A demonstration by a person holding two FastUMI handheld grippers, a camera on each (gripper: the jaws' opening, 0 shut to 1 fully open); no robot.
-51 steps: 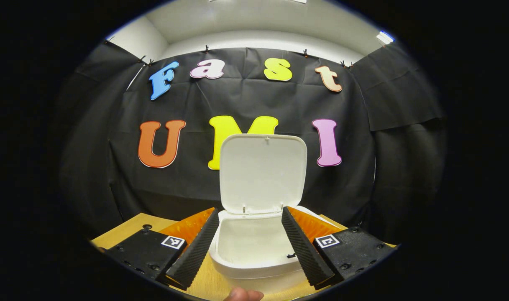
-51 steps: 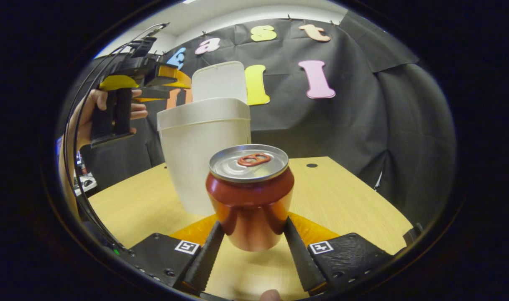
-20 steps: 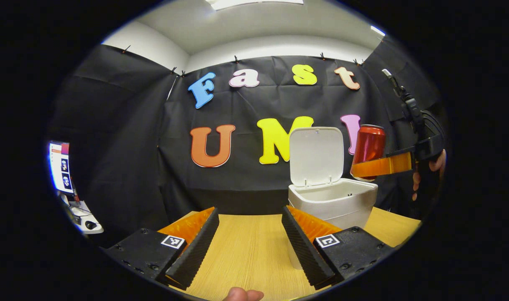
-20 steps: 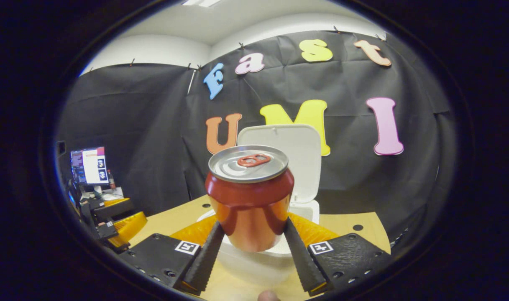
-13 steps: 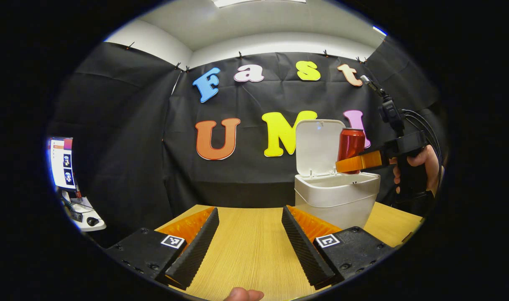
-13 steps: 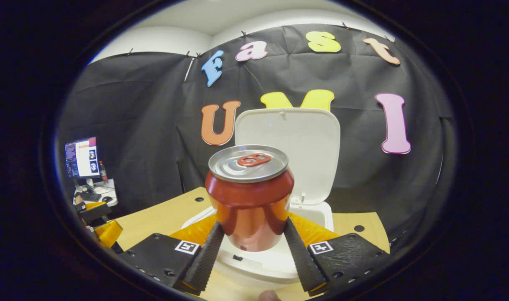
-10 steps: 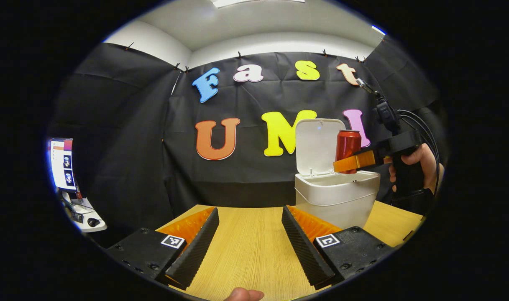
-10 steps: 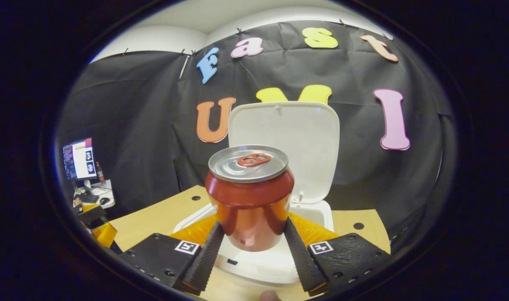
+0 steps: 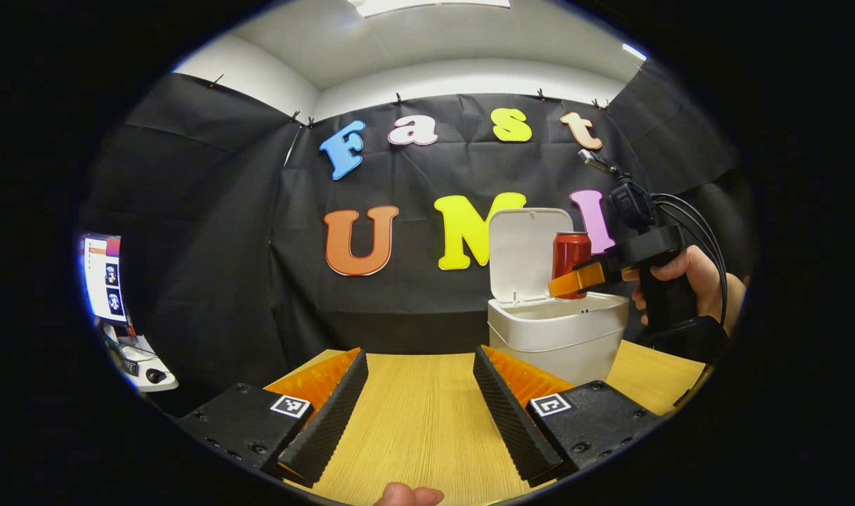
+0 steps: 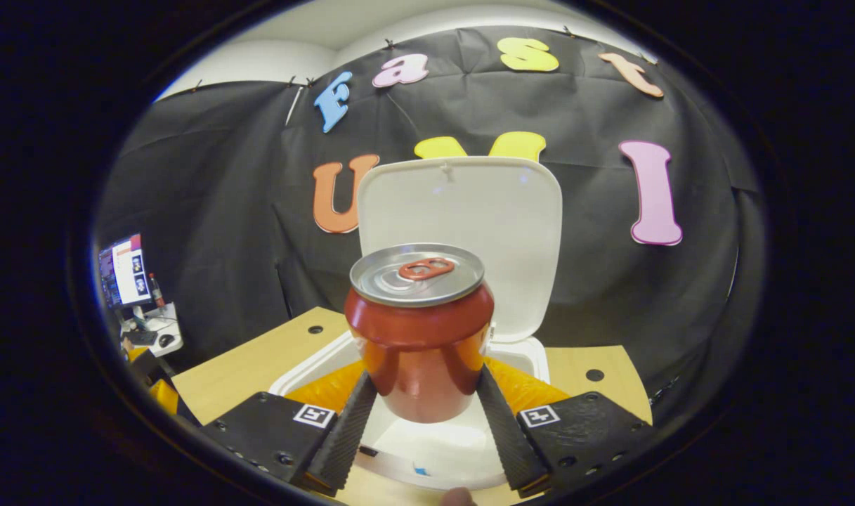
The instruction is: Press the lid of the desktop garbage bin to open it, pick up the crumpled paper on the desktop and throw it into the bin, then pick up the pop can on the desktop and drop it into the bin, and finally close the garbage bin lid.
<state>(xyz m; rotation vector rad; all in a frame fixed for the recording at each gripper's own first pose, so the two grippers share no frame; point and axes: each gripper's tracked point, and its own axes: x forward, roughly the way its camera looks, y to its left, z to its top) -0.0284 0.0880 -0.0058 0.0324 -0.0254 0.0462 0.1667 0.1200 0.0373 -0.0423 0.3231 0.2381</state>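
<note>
Pop can (image 10: 419, 330) upright over the open bin (image 10: 469, 436), pinched by right hand-held gripper (image 10: 422, 407); left hand-held gripper (image 9: 420, 400) spread.

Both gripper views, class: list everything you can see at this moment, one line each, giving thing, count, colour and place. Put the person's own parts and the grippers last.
Garbage bin: one, white, on the table's right side, open.
Bin lid: one, white, standing upright behind the opening.
Pop can: one, red with a silver top, upright, held above the bin's opening.
Table: one, light wood, under the bin.
Monitor: one, lit, far left beyond the booth.
Side desk: one, white, below the monitor, small items on it.
Hand: one, at the right, holding the right gripper's handle.
Left gripper: one, open over the bare table.
Right gripper: one, shut on the pop can.
</note>
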